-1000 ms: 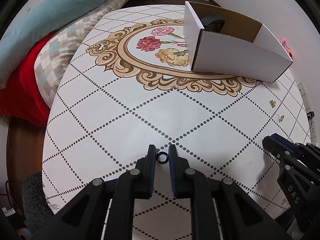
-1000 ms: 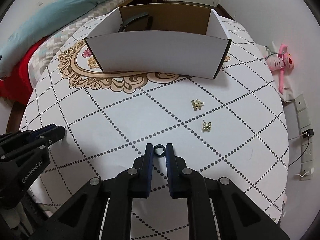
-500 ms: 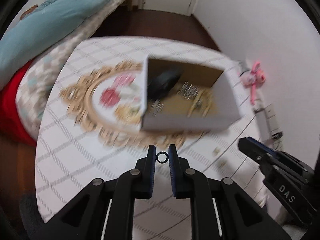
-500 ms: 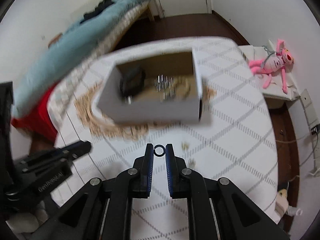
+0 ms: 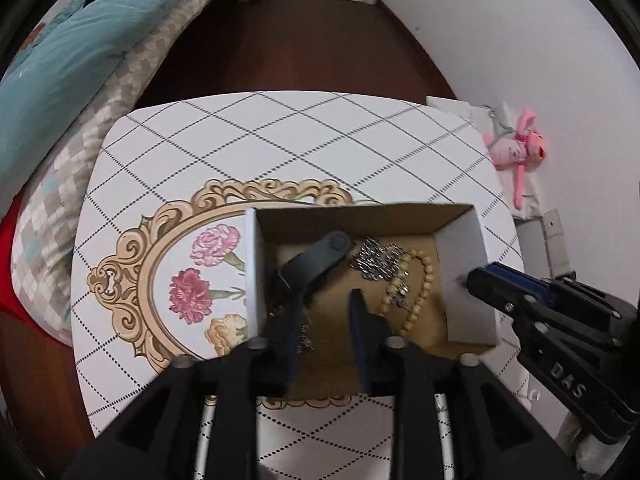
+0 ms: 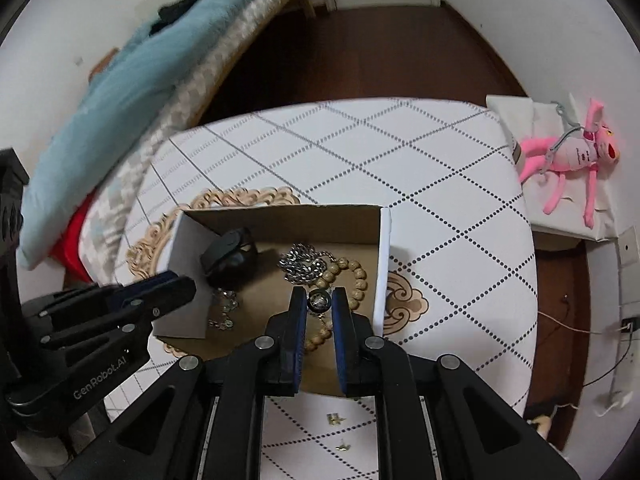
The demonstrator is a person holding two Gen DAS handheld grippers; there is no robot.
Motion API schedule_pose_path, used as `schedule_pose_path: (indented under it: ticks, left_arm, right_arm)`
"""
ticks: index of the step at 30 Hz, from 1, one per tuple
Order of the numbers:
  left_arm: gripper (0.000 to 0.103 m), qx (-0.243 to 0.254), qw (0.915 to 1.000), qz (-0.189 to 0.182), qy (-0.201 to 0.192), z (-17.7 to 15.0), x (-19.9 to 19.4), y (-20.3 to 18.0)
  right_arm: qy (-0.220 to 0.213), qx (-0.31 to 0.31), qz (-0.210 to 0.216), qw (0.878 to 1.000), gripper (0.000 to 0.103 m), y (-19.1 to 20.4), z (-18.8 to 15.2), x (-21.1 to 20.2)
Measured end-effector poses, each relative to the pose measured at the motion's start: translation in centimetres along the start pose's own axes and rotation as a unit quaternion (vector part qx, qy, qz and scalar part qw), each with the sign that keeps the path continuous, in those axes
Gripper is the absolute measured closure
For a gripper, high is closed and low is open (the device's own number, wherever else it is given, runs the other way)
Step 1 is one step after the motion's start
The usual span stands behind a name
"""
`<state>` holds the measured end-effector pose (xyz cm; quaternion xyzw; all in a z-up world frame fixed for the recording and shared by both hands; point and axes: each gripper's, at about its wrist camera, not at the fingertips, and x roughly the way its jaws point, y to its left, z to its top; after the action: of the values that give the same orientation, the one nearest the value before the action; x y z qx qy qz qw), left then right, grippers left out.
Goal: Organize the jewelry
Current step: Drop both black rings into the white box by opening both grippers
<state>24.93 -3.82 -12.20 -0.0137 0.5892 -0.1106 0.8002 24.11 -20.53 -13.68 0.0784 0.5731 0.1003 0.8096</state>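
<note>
The ring [image 6: 319, 301], a small dark band, sits between the two fingers of the right gripper [image 6: 319, 300], directly above the open interior of the cardboard box [image 6: 382, 256]. The right jaws are opening; the pads stand just beside the ring's edges, and whether they still press on it cannot be told.

Procedure for the release, as judged from this position:
1. Hold the right gripper over the box floor, inside all four walls, until the ring drops clear.
2. Let the fingers part evenly so the ring falls straight and does not roll toward the right wall of the box.
3. Aim for bare floor near the bead bracelet [image 6: 359, 276] and silver chain [image 6: 302, 266], not onto the dark clasp [image 6: 228, 258] at the left side of the box.

The left gripper [image 5: 325, 300] also hangs above the box, over its near-left part. Its jaws are opening and spread, with nothing visible between them.

Two small gold pieces [image 6: 335, 419] remain on the tablecloth [image 6: 440, 208], outside the near wall of the box.
</note>
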Motion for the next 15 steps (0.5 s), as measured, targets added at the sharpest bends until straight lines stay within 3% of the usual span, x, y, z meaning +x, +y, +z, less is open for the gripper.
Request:
schedule_pose_path:
  ticks: [1, 3, 7, 8, 9, 10, 12, 15]
  left_arm:
    - [0.057, -0.004, 1.0000, -0.003, -0.006, 0.0, -0.3, 0.2]
    - [0.033, -0.011, 0.9997, 0.007, -0.021, 0.2, -0.9, 0.5]
    - [0.030, -0.013, 0.9983, 0.041, -0.039, 0.5, -1.8, 1.4]
    - [0.022, -0.013, 0.9979, 0.047, -0.043, 0.4, -1.8, 1.6]
    - [0.006, -0.014, 0.9973, 0.054, -0.047, 0.3, -1.8, 1.8]
    - [0.000, -0.012, 0.9967, 0.060, -0.052, 0.0, -1.7, 1.9]
    - [0.000, -0.009, 0.9954, 0.075, -0.059, -0.5, -1.5, 1.9]
    - [0.000, -0.007, 0.9948, 0.083, -0.059, -1.2, -0.9, 2.1]
  right_arm:
    - [0.003, 0.002, -0.004, 1.000, 0.082, -0.1, 0.3, 0.1]
    - [-0.001, 0.001, -0.006, 1.000, 0.070, -0.4, 0.5, -0.2]
    - [-0.012, 0.003, -0.026, 1.000, 0.062, -0.9, 0.6, -1.0]
    - [-0.015, 0.003, -0.036, 0.999, 0.056, -1.0, 0.4, -1.2]
    - [-0.016, 0.001, -0.048, 0.999, 0.048, -1.1, 0.3, -1.2]
    - [-0.015, -0.004, -0.069, 0.998, 0.043, -1.1, 0.1, -1.1]
    - [-0.011, -0.008, -0.088, 0.996, 0.010, -1.1, -0.1, -0.8]
    - [-0.006, -0.018, -0.129, 0.992, 0.004, -1.1, -0.8, -0.1]
